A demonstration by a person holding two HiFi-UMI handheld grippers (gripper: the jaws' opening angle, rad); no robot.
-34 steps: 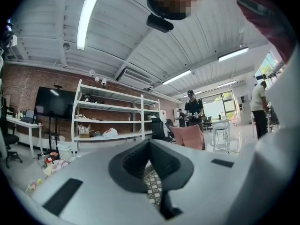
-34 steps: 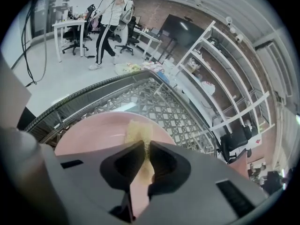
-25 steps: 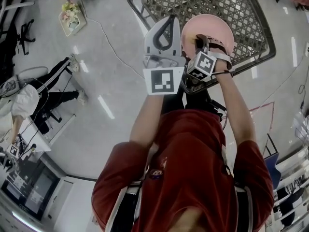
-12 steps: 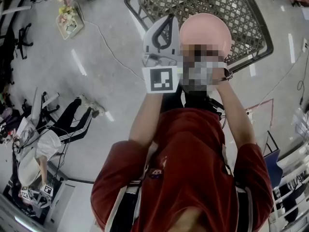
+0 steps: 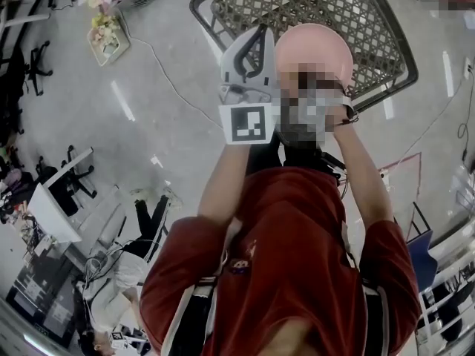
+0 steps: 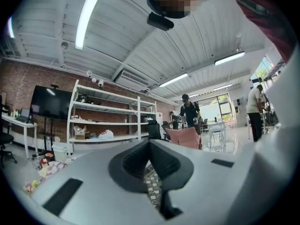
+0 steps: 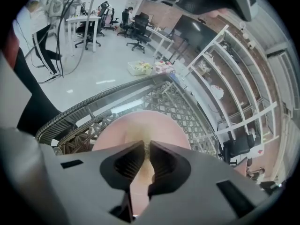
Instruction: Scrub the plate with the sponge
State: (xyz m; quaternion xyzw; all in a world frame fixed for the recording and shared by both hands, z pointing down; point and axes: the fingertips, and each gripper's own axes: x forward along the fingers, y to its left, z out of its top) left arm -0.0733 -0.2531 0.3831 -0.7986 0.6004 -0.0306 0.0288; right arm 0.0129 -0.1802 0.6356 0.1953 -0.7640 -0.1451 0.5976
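Note:
A pink plate [image 5: 313, 44] lies on a round woven lattice table [image 5: 375, 28] in front of me. In the right gripper view the plate [image 7: 133, 125] fills the space just past my right gripper [image 7: 146, 145]. Its jaws stand nearly together on a thin yellowish sponge [image 7: 146, 156] held against the plate. In the head view a mosaic patch covers that gripper. My left gripper [image 5: 258, 31] is at the plate's left edge. In its own view the left gripper [image 6: 151, 146] is shut, with only lattice showing through the slit below its tips.
The table's dark rim [image 7: 70, 114] curves close below the plate. A basket of flowers [image 5: 106, 30] and a cable [image 5: 167, 73] lie on the floor to the left. A person [image 5: 137, 262] is at a desk at lower left. Shelves [image 6: 108, 121] and standing people [image 6: 190, 116] are farther off.
Both grippers and the plate stay almost where they were. The person in the background has moved from the left edge toward the lower left.

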